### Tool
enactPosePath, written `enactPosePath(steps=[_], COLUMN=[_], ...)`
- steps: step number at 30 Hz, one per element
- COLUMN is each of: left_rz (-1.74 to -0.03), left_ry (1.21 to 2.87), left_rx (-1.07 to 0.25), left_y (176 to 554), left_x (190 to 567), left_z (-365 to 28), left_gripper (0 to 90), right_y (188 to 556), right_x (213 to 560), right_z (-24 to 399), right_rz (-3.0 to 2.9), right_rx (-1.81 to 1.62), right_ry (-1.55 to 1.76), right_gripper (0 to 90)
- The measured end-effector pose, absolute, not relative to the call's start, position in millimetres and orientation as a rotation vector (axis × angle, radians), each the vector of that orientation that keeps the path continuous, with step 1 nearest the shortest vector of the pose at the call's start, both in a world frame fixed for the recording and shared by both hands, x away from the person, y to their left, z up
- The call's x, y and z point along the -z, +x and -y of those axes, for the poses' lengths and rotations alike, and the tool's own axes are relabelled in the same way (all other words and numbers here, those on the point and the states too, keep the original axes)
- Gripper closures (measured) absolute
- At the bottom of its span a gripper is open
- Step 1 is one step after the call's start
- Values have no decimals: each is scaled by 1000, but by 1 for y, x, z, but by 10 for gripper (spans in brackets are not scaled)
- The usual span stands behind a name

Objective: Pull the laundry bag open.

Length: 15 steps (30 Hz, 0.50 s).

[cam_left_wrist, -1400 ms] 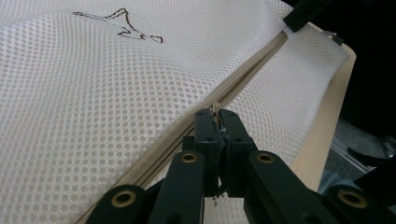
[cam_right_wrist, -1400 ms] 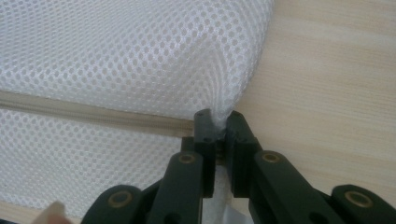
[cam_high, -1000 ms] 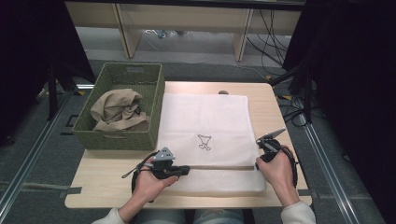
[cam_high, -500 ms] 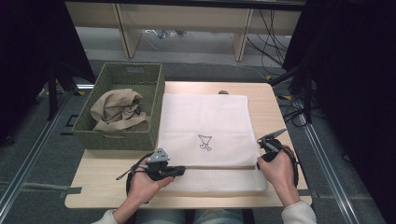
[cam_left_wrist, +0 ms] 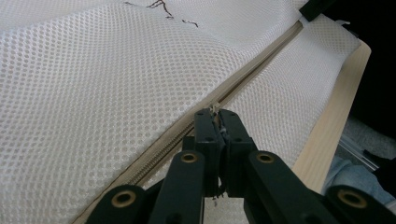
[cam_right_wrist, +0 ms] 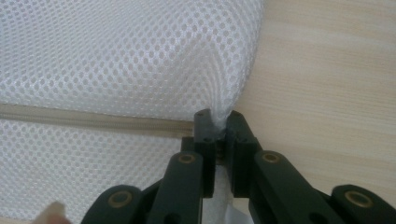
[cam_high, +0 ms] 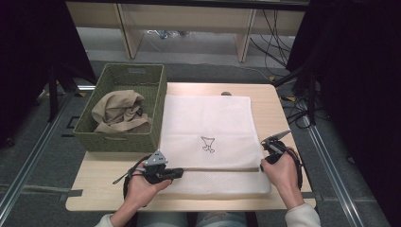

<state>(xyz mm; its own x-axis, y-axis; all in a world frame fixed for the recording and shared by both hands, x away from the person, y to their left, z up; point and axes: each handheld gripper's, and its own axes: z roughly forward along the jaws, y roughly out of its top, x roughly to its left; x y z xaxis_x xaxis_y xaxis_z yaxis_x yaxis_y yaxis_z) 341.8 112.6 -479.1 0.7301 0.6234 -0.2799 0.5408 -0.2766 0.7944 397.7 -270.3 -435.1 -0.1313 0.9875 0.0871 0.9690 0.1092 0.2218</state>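
Mesh bag: white mesh laundry bag [cam_high: 208, 137] lies flat on the wooden table [cam_high: 279, 101], just right of the green wicker basket [cam_high: 124, 111], with its near edge by the person's side

Zipper line: beige zipper [cam_high: 217, 168] crosses the bag near its near edge; its long axis runs from the person's left to their right, roughly level with both hands

Left gripper: left gripper [cam_left_wrist: 217, 122] sits at the left end of the zipper, jaws pressed together on a small pale tab that looks like the zipper pull [cam_left_wrist: 215, 110], though it is too small to be sure

Right gripper: right gripper [cam_right_wrist: 218, 122] is at the bag's right edge, jaws clamped on a pinch of mesh where the zipper ends; in the high view it sits at the right end of that line [cam_high: 265, 152]

Key relation: from the left fingers the zipper track stretches away to the right, straight toward the right gripper, so the two grips lie on one line at opposite ends of it

Likely step: opening the bag; the left hand, being on the pull, would travel along the track while the right anchors the fabric

Risk: a pull off the zipper's axis would likely ruck the mesh or slip the tab

Basket: holds crumpled tan cloth [cam_high: 118, 113], well apart from both grippers
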Motion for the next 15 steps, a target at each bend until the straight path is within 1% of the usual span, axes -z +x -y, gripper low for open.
enactPosePath(steps=[5,15], left_rz=[-890,-919], left_ry=[1949,1937], left_rx=[-121,-124], left_y=[341,339], left_x=[478,478], left_z=[-114,-127], left_gripper=[866,866], right_y=[398,398], right_x=[435,436], right_z=[270,273], right_rz=[-2291,-2272], right_rx=[-344,-349], right_ry=[2008,2012], right_gripper=[852,851])
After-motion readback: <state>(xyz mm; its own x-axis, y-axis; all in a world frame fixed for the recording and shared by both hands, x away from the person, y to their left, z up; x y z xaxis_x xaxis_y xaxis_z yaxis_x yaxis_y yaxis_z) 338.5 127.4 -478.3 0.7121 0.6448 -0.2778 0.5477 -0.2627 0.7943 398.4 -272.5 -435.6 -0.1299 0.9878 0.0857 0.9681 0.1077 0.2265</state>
